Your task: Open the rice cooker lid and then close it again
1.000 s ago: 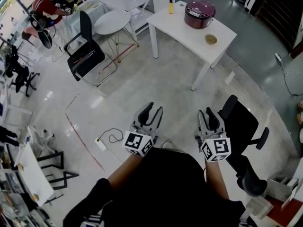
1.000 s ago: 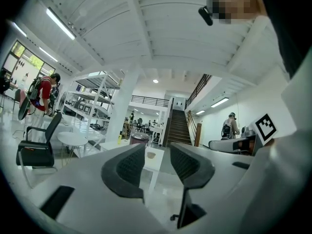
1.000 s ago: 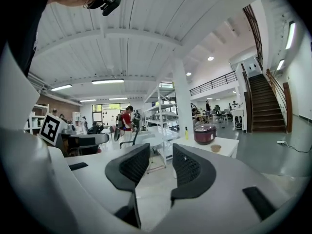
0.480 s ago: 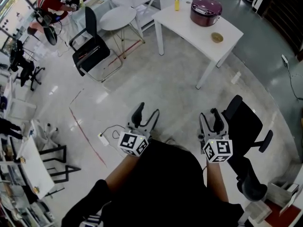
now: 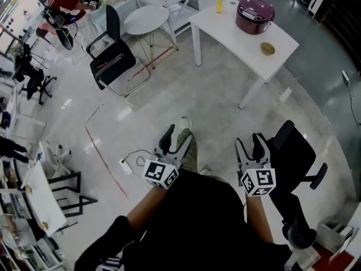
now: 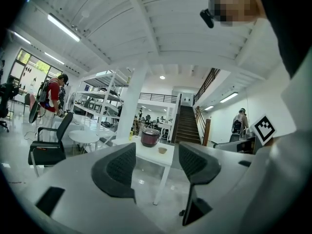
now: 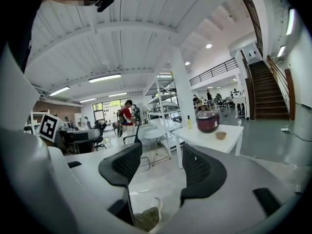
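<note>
A maroon rice cooker (image 5: pixel 255 14) with its lid down stands on a white table (image 5: pixel 237 35) far ahead, across open floor. It also shows small between the jaws in the left gripper view (image 6: pixel 150 137) and off to the right in the right gripper view (image 7: pixel 208 121). My left gripper (image 5: pixel 175 138) (image 6: pixel 157 165) and right gripper (image 5: pixel 249 145) (image 7: pixel 165 167) are held close to my body, pointing toward the table. The jaws of both have just been opening. Both are open with nothing between them.
On the table stand a yellow bottle (image 5: pixel 219 3) and a small bowl (image 5: pixel 267 48). A black office chair (image 5: pixel 290 151) is close on my right. Another black chair (image 5: pixel 110 61) and a round table (image 5: pixel 145 20) stand left. A power strip (image 5: pixel 123 168) lies on the floor. My shoe (image 5: pixel 186 143) steps forward.
Both grippers' jaws have spread wider and sunk a little. My foot has come into view between them, and the table with the cooker has shifted right in the head view.
</note>
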Available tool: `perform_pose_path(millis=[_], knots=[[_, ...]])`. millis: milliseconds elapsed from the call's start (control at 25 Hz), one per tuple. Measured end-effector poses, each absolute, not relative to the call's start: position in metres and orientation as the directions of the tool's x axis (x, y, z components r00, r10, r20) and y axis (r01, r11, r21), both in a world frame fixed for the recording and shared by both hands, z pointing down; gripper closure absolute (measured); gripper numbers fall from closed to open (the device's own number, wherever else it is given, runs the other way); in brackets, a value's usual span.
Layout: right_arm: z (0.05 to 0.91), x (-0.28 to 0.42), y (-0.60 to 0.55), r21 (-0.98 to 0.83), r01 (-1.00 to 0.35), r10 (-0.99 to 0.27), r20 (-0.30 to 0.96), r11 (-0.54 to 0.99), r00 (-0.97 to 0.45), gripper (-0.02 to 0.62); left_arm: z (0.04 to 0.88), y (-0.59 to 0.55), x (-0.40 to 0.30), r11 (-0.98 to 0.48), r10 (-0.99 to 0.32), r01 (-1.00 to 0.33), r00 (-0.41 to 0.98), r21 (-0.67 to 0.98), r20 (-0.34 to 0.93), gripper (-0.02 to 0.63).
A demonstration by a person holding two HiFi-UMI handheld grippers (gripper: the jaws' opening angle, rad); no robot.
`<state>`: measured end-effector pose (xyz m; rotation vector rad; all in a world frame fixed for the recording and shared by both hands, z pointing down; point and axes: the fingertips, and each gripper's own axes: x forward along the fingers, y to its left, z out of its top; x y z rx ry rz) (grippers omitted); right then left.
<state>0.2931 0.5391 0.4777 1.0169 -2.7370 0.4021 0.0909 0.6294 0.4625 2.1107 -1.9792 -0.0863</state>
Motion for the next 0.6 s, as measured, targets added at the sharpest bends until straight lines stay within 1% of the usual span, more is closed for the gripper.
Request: perform_pose_path(millis=[240,600], knots=[[0.493,0.257,0.495,-0.191,-0.657,-0.590,0.311,0.729,-0.745,0.359,0.476,0.573,0.061,-0.079,-0.985,-0.965,0.114,0.249,0.129,0.353],[0.482,0.190,0.386,-0.156,-0.681,-0.611,0.333,0.716,-0.719,0.359,0.468,0.452,0.008,-0.166,-0.975,-0.947,0.200,0.275,0.099,0.353]])
